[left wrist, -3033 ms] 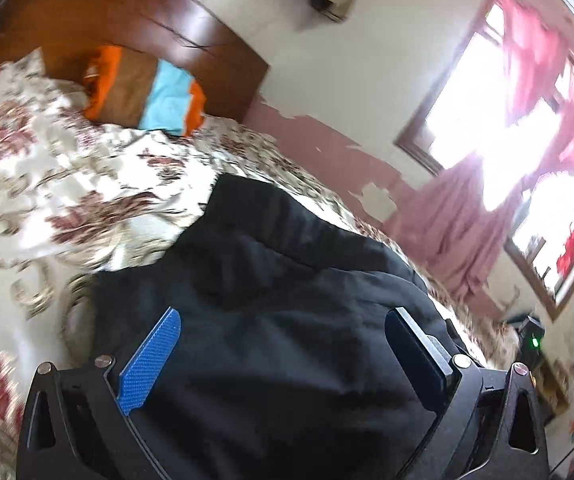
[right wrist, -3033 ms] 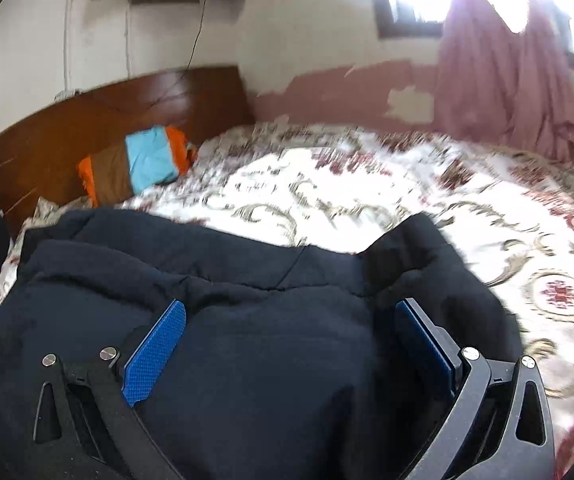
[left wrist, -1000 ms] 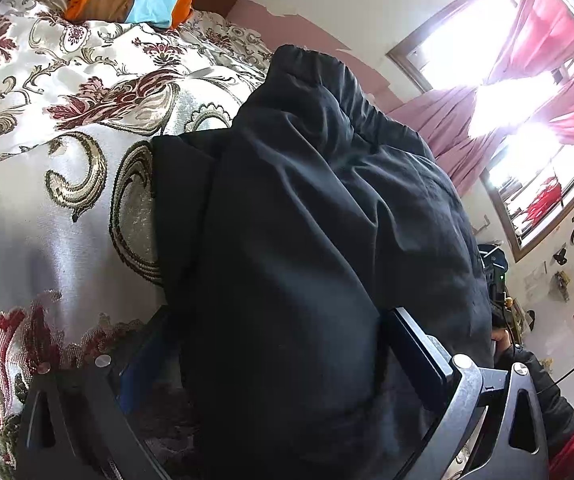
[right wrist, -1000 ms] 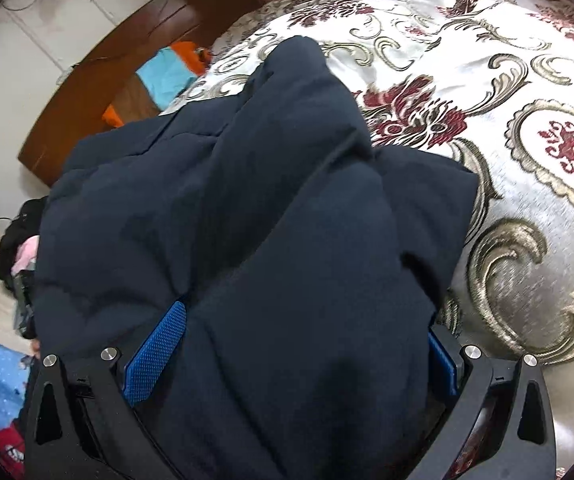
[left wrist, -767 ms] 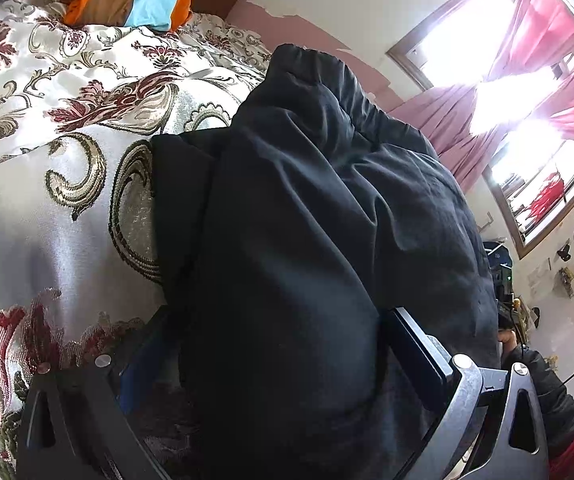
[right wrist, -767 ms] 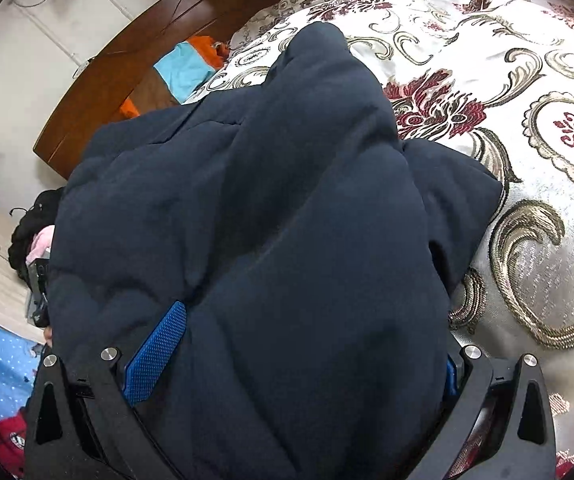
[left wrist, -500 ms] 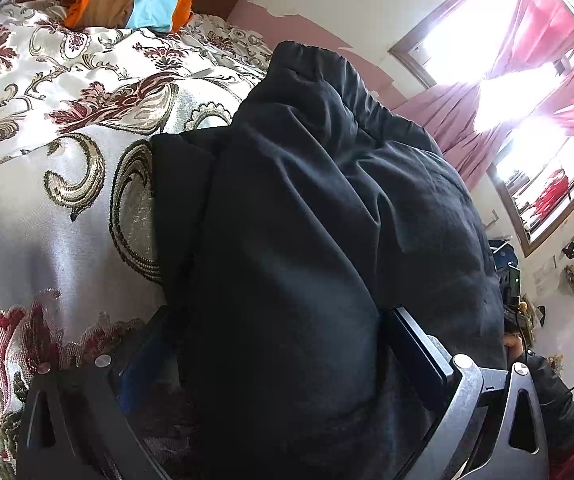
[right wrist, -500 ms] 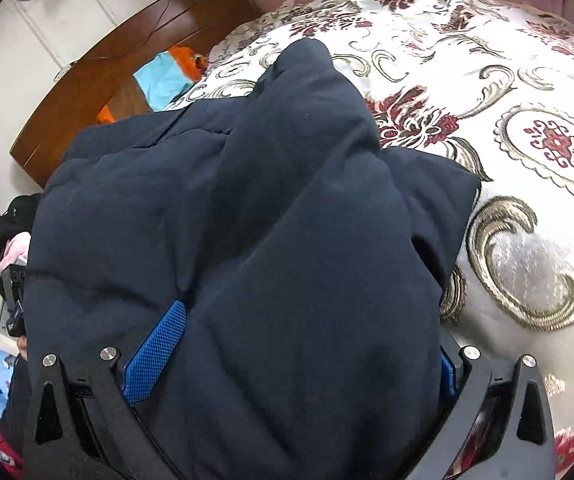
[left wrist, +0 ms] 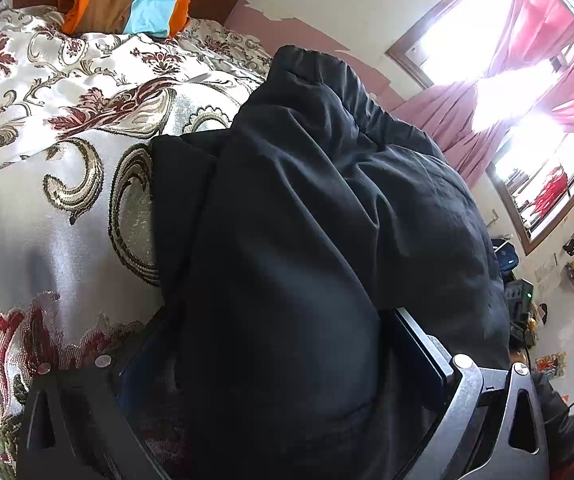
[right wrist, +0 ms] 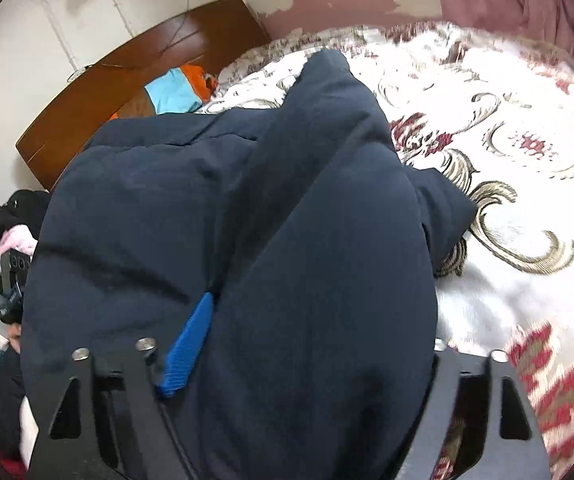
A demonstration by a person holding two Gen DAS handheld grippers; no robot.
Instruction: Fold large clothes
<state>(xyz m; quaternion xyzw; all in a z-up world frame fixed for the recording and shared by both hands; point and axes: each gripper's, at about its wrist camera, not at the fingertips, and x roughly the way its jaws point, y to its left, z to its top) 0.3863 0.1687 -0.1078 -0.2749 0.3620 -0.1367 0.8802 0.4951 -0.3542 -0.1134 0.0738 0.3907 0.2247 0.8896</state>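
A large dark navy padded jacket (left wrist: 307,208) lies bunched on a floral bedspread (left wrist: 47,184). It also fills the right wrist view (right wrist: 287,220). My left gripper (left wrist: 275,344) has its jaws wide around a thick fold of the jacket; the left blue pad is mostly buried, the right pad (left wrist: 419,344) shows. My right gripper (right wrist: 311,344) has closed in on a thick fold of the jacket; its left blue pad (right wrist: 189,348) presses the cloth and the right pad is hidden under fabric.
An orange, brown and blue pillow (left wrist: 127,4) rests against the wooden headboard (right wrist: 135,84). Pink curtains (left wrist: 487,92) hang at the windows on the right. Bedspread (right wrist: 527,168) lies bare to the right of the jacket. A pile of dark and pink clothes (right wrist: 7,236) sits left.
Over three seconds both grippers dropped low onto the jacket's near edge. In the last half second the right gripper's jaws narrowed onto the fold and its view shifted; the left gripper barely moved.
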